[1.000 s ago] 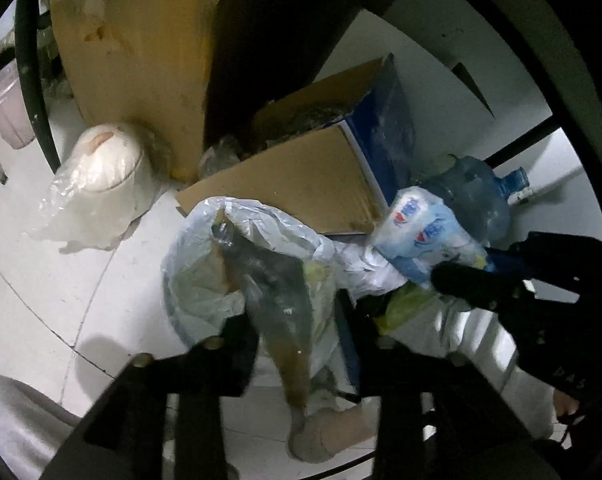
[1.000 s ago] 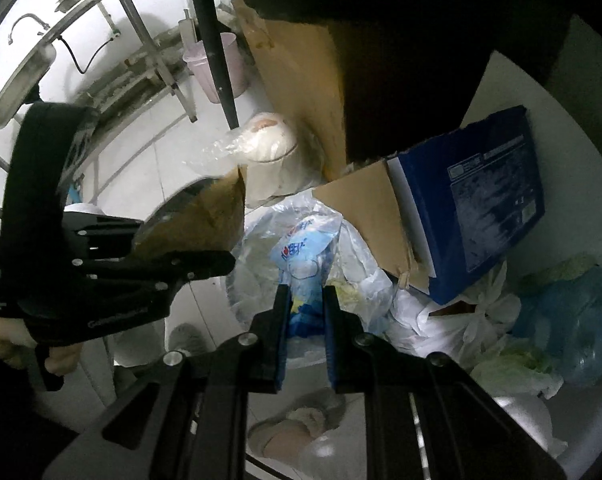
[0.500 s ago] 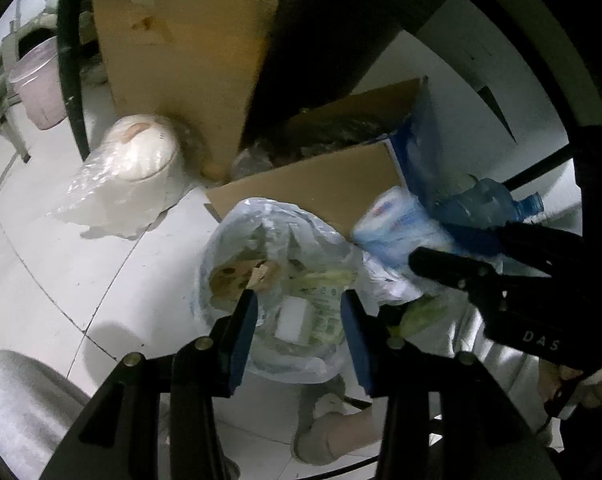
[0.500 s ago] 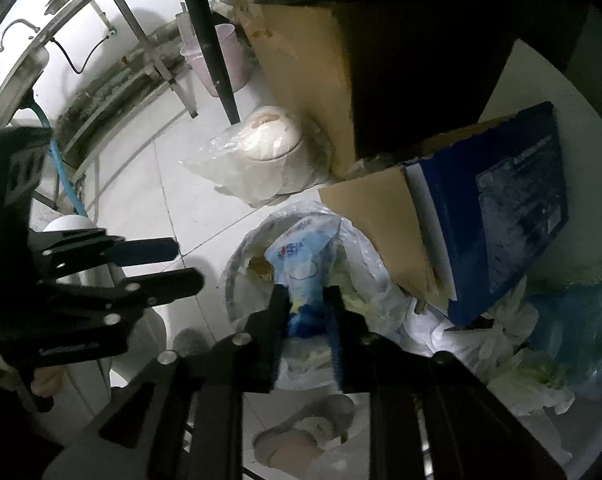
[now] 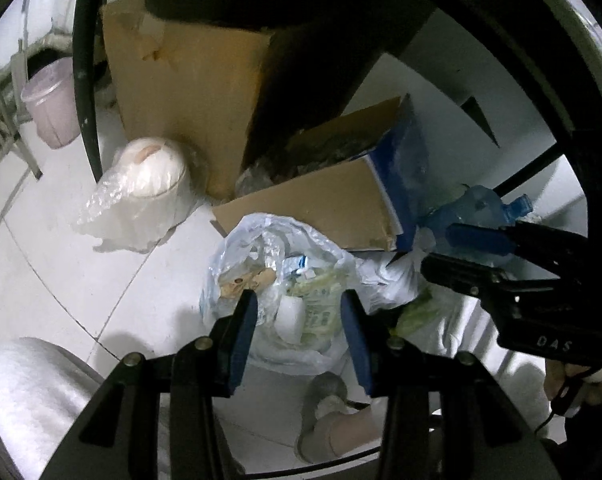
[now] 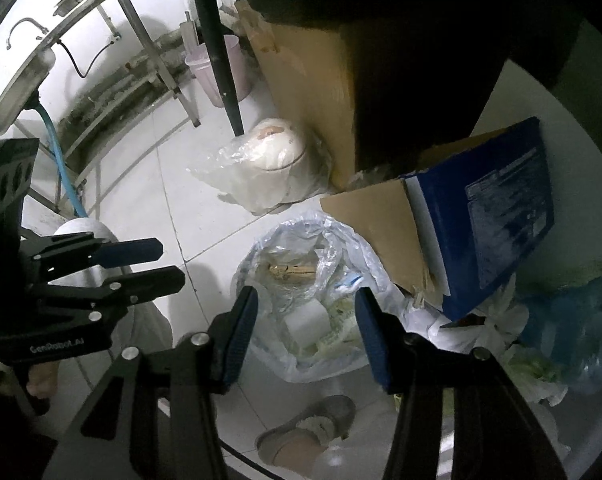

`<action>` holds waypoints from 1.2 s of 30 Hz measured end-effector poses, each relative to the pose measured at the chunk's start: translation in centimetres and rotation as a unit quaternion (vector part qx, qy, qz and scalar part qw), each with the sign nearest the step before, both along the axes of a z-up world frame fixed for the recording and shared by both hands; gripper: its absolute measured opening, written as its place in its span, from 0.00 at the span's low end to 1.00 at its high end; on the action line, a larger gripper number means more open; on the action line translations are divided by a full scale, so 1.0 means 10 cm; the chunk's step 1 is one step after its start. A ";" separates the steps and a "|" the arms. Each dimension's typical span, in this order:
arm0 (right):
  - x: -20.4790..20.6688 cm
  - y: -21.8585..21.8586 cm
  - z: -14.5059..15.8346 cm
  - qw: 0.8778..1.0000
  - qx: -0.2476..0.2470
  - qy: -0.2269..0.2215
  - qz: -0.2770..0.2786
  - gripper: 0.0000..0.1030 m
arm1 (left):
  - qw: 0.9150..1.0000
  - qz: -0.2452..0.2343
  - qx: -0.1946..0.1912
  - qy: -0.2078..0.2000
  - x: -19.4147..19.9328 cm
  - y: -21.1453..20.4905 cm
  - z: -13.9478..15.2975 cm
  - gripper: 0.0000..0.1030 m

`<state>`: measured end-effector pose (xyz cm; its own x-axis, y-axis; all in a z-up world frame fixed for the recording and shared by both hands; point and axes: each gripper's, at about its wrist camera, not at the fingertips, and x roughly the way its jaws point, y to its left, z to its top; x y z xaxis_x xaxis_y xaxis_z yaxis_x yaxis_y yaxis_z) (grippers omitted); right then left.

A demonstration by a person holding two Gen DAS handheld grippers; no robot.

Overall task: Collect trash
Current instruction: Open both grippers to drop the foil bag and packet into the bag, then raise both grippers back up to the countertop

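A bin lined with a clear plastic bag point(image 5: 237, 248) point(image 6: 257, 256) stands on the white tiled floor, holding a brown wrapper point(image 6: 289, 270), a blue-and-white packet point(image 5: 297, 266) point(image 6: 349, 282) and white paper scraps. My left gripper point(image 5: 299, 312) is open and empty above the bin; it also shows at the left of the right wrist view point(image 6: 161, 262). My right gripper point(image 6: 305, 320) is open and empty over the bin; it also shows at the right of the left wrist view point(image 5: 437, 248).
A blue-sided cardboard box point(image 6: 481, 216) and a tall brown carton point(image 5: 189, 92) stand behind the bin. A bagged white pot point(image 5: 149, 176), a pink bucket point(image 5: 49, 104), a blue water jug point(image 5: 481, 208), a black pole point(image 6: 217, 48), a metal sink stand point(image 6: 101, 20) and a slippered foot point(image 6: 305, 428) surround it.
The left gripper let the brown wrapper fall into the bin, then the right gripper opened and dropped the blue-and-white packet in too. Both now stand open and empty.
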<state>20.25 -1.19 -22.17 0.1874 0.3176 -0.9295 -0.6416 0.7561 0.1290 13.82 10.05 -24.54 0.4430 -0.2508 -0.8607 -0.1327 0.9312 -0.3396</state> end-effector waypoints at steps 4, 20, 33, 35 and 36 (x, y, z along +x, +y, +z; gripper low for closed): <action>-0.13 -0.10 0.24 1.000 0.011 -0.023 0.001 0.47 | 1.000 -0.001 0.010 -0.021 -0.07 -0.06 0.19 0.41; -0.60 -0.62 1.22 0.993 0.058 -0.100 -0.014 0.47 | 0.994 -0.017 0.054 -0.094 -0.35 -0.39 1.01 0.41; -0.76 -1.15 2.01 0.982 0.099 -0.158 -0.036 0.47 | 0.986 -0.034 0.075 -0.148 -0.26 -0.79 1.67 0.47; -0.73 -1.27 2.12 0.979 0.104 -0.169 -0.043 0.47 | 0.984 -0.038 0.075 -0.155 -0.23 -0.87 1.76 0.53; -0.70 -1.32 2.17 0.978 0.107 -0.173 -0.046 0.47 | 0.984 -0.041 0.077 -0.157 -0.19 -0.93 1.82 0.53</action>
<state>13.20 -14.41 -0.51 0.5158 0.4641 -0.7201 -0.6045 0.7928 0.0779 11.94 0.79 -6.38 0.6771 -0.1739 -0.7150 0.0349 0.9782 -0.2048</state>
